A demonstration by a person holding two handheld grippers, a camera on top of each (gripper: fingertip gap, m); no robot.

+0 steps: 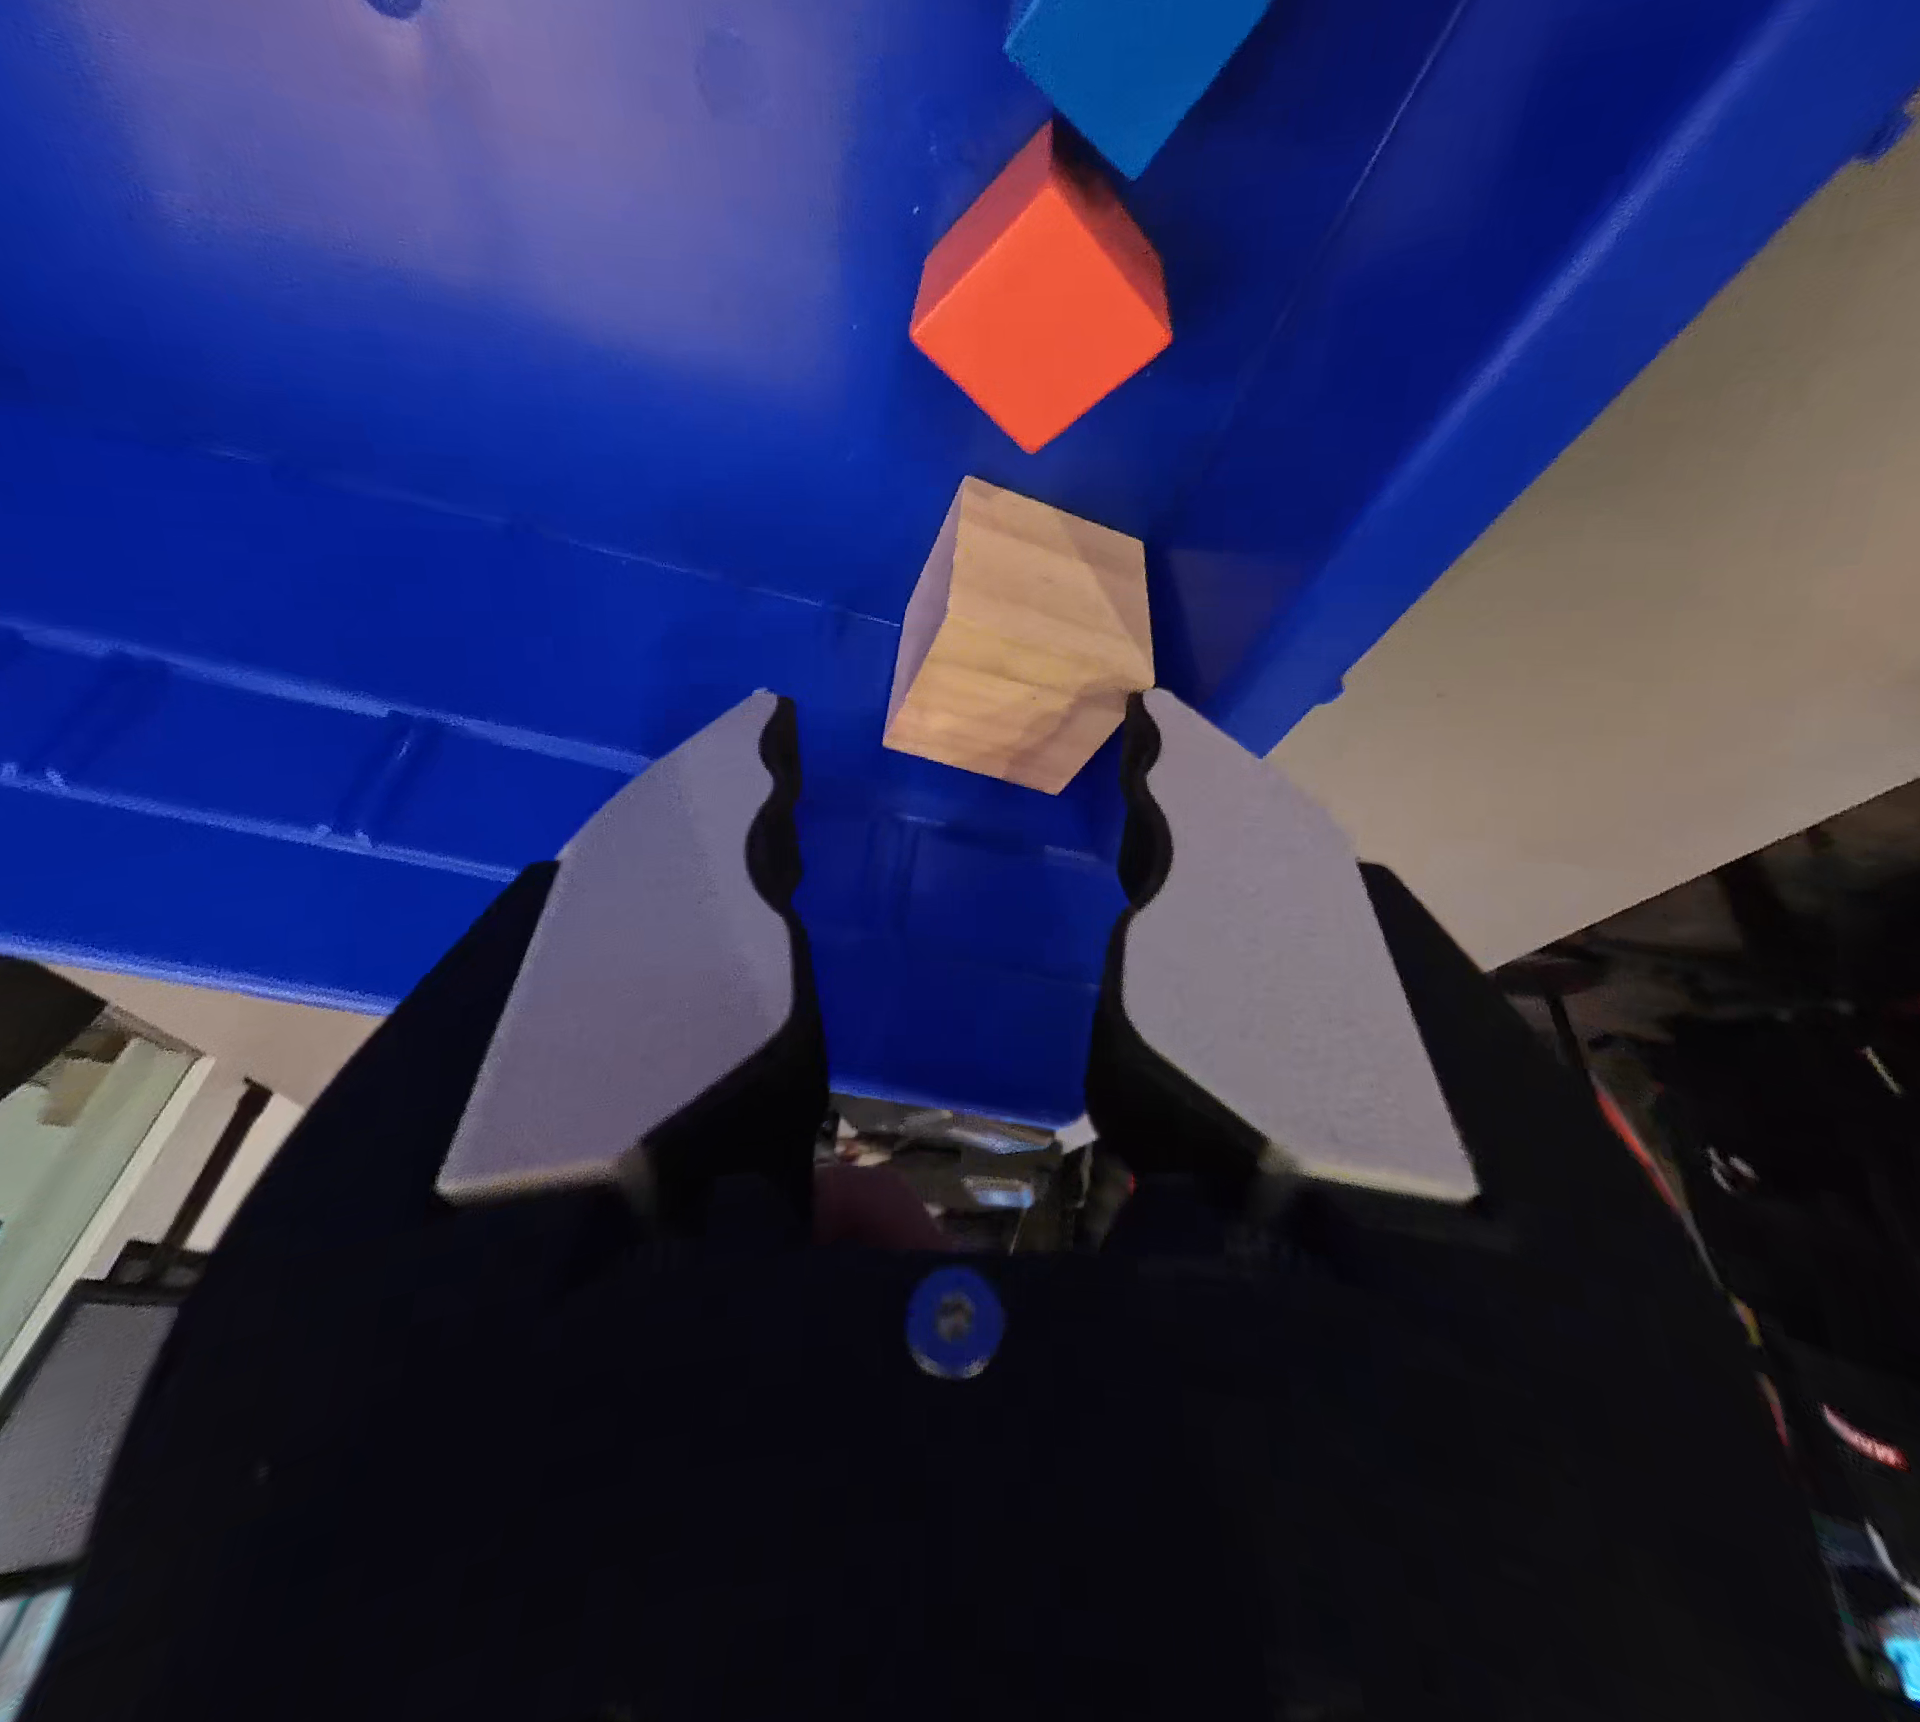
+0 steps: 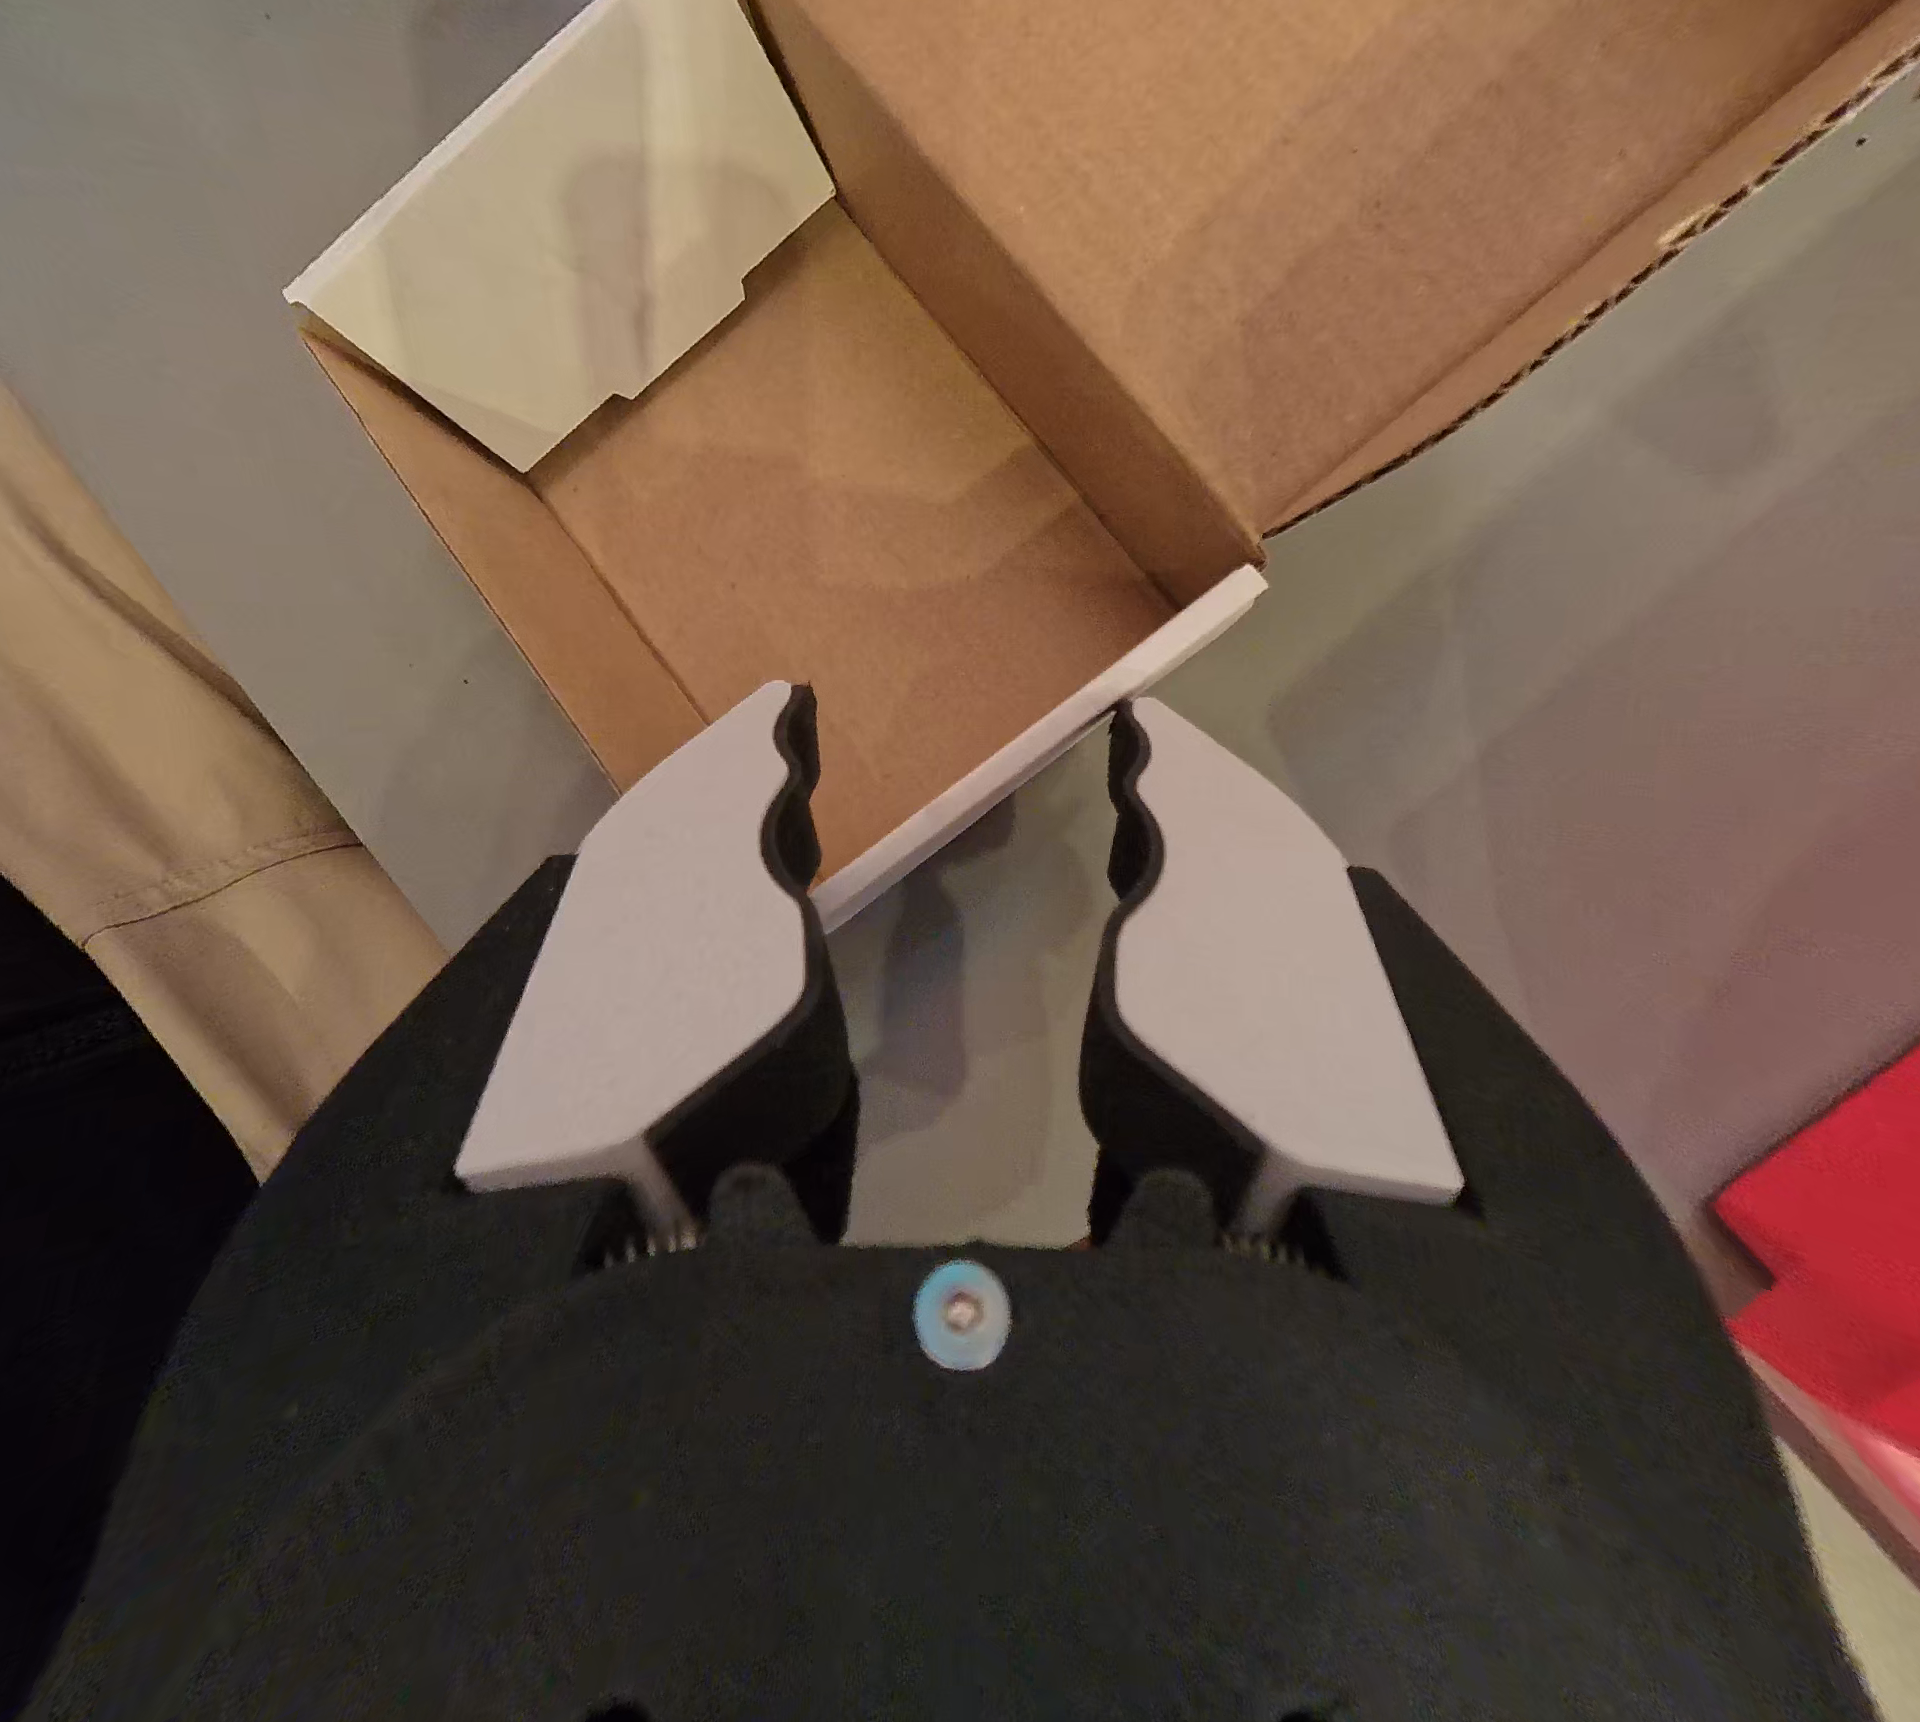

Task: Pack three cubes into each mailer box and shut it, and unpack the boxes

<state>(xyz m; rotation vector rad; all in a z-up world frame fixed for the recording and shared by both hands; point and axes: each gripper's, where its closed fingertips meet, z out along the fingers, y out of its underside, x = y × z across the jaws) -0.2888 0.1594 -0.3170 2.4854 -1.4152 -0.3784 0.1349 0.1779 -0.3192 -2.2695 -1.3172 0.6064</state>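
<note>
In the left wrist view three cubes lie in a row inside a blue bin (image 1: 416,322): a plain wooden cube (image 1: 1023,633) nearest, an orange-red cube (image 1: 1039,301) behind it, a blue cube (image 1: 1138,5) farthest. My left gripper (image 1: 956,706) is open and empty, its tips just short of the wooden cube, the right tip next to the cube's corner. In the right wrist view a brown mailer box (image 2: 831,529) stands open with nothing in it, its lid (image 2: 1299,114) folded back. My right gripper (image 2: 961,701) is open and empty over the box's near white-edged wall (image 2: 1049,747).
The blue bin's right wall (image 1: 1558,322) runs close beside the cubes, with pale table surface (image 1: 1662,581) beyond it. A red flat thing (image 2: 1839,1257) lies at the right edge of the right wrist view. Beige fabric (image 2: 135,789) is at the left of the box. About 40 centimeters separates my left fingertips from my right. Measured from the fingertips, the orange-red cube (image 1: 1039,301) is 6 centimeters or so from the left gripper and 35 centimeters from the right.
</note>
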